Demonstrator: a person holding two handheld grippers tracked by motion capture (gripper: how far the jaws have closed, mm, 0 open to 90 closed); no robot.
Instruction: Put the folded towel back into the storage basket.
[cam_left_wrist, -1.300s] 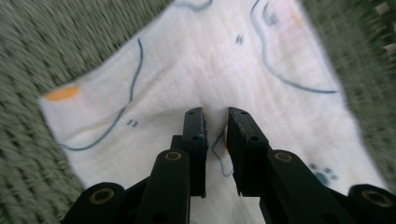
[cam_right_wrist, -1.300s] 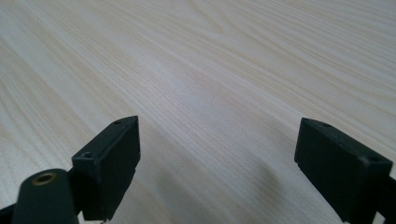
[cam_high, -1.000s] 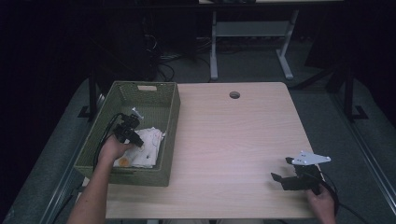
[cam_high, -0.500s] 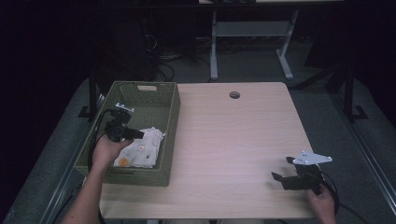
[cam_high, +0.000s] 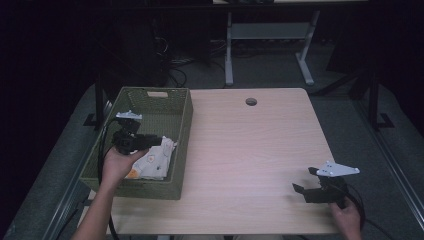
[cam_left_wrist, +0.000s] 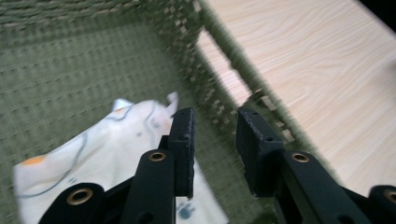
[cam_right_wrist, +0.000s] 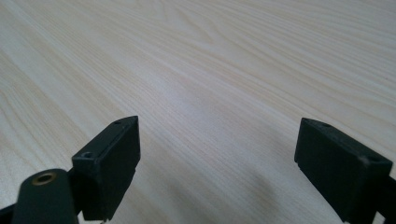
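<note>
Green wicker basket (cam_high: 180, 127) is sitting at the table's (cam_high: 260, 150) left edge, white cloth (cam_high: 152, 160) lying in its near end. Your left gripper (cam_high: 159, 141) is hovering over the cloth, jaws narrow, just been opening, nothing between them. Your right gripper (cam_high: 305, 181) is resting on bare wood, jaws gaping wide, gripping nothing

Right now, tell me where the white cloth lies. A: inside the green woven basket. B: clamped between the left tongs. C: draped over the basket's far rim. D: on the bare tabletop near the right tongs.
A: the white cloth lies on the floor of the green woven basket at its near end, and the left tongs stand open above it with nothing between their pads.
</note>
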